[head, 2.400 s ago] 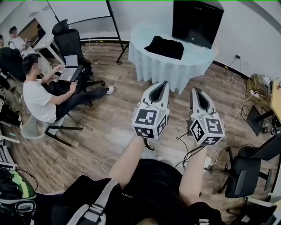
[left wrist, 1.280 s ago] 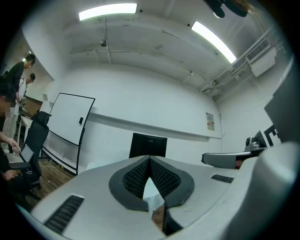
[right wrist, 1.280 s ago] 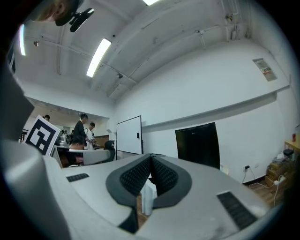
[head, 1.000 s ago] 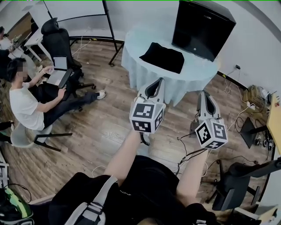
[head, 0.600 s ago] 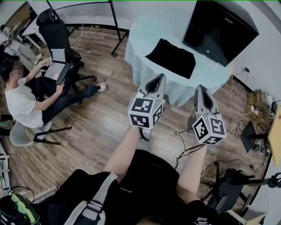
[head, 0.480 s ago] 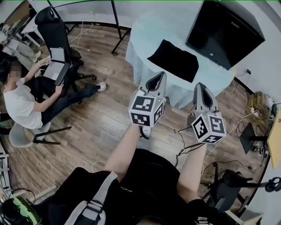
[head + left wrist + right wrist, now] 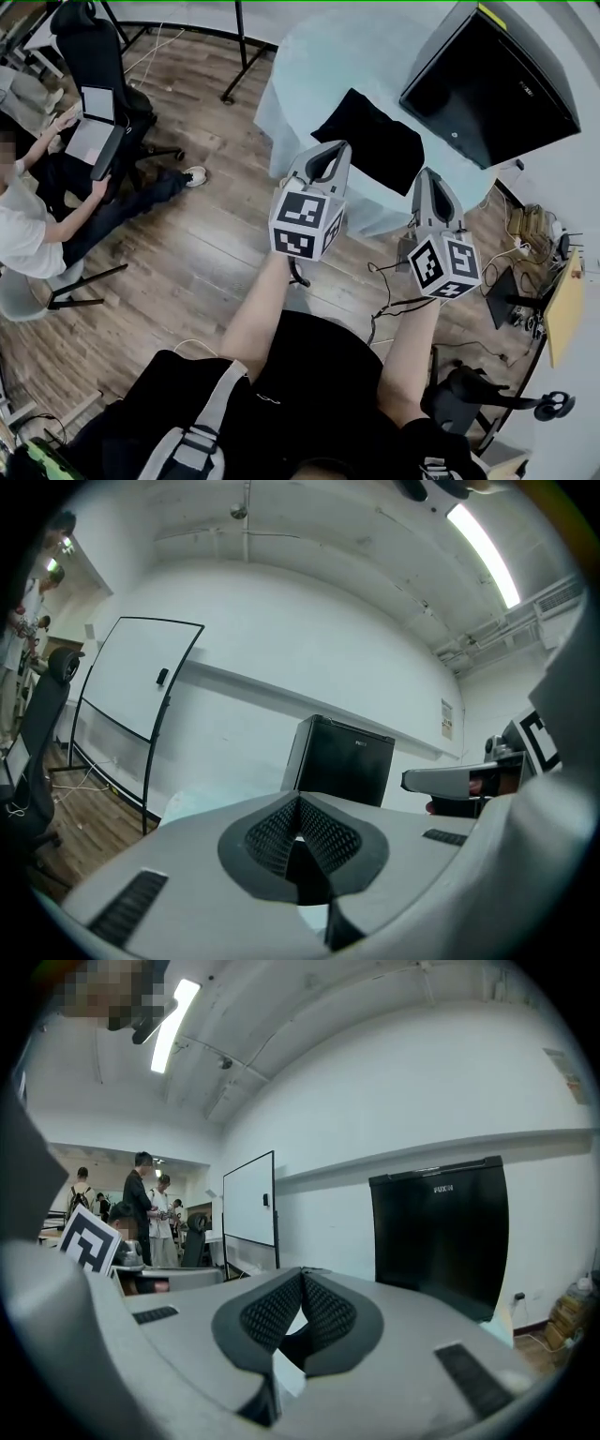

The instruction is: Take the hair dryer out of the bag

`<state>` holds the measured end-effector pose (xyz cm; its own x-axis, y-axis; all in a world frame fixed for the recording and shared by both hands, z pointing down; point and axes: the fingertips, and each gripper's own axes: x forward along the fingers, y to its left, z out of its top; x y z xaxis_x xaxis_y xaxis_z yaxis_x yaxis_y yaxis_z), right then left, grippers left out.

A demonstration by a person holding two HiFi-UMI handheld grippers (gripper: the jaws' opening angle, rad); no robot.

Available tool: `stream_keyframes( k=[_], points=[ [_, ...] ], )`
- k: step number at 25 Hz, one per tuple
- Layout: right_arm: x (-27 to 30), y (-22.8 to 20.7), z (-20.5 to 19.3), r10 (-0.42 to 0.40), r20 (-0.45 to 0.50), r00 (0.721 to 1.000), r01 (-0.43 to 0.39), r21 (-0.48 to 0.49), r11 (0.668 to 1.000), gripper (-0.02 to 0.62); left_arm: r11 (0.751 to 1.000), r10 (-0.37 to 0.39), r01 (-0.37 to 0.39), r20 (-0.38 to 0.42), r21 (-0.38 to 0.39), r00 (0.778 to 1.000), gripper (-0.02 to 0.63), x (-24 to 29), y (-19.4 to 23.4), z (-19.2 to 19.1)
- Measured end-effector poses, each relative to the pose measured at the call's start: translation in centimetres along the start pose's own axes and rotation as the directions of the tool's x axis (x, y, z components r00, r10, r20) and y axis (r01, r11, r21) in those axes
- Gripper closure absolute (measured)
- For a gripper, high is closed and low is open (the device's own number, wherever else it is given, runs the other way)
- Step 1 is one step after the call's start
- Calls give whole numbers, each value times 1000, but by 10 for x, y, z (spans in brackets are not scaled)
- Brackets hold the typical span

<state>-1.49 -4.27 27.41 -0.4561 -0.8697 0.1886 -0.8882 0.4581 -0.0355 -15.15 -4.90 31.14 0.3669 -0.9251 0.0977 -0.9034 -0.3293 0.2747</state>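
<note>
The left tongs (image 7: 325, 155) are closed: in the left gripper view the two ribbed pads meet at their tips with nothing between them. The right tongs (image 7: 427, 180) are closed and empty in the same way, as the right gripper view shows. Both point forward side by side, close to level.

Ahead of them, and between the lines they point along, the black bag (image 7: 369, 139) lies flat on the pale cloth of the round desk (image 7: 309, 56). In the head view its long axis runs from upper left to lower right, so it lies across the tongs' path and not in line with it. The left tip stands just beside the bag's near left edge in that picture and the right tip just beside its near right corner. By my reading neither is clearly nearer, and I cannot tell how far above the desk they hang.

The hair dryer does not show in any view. I judge that it is inside the bag, so the coming move calls for reaching forward and down to the bag's opening, whose side I cannot make out.

Counted: two tongs, one bag, one desk, no hair dryer in sight, and one tall black cabinet (image 7: 492, 80) standing behind the bag on the desk.
</note>
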Motion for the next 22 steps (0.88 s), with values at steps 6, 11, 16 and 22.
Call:
stream_keyframes(
  k=[6, 11, 16, 22],
  points=[
    [12, -10, -6, -22, -17, 1000, 22, -11, 1000, 591, 999, -37, 37, -17, 25, 999, 581, 13, -1, -8],
    [15, -17, -4, -36, -1, 999, 36, -3, 999, 591, 990, -120, 124, -56, 69, 991, 581, 26, -11, -13],
    [6, -46, -6, -84, -4, 996, 84, 14, 996, 591, 978, -172, 182, -93, 105, 981, 542, 52, -30, -18],
    [15, -93, -26, -134, -40, 990, 136, 62, 989, 591, 961, -179, 215, -205, 175, 962, 478, 98, -38, -47]
  ],
)
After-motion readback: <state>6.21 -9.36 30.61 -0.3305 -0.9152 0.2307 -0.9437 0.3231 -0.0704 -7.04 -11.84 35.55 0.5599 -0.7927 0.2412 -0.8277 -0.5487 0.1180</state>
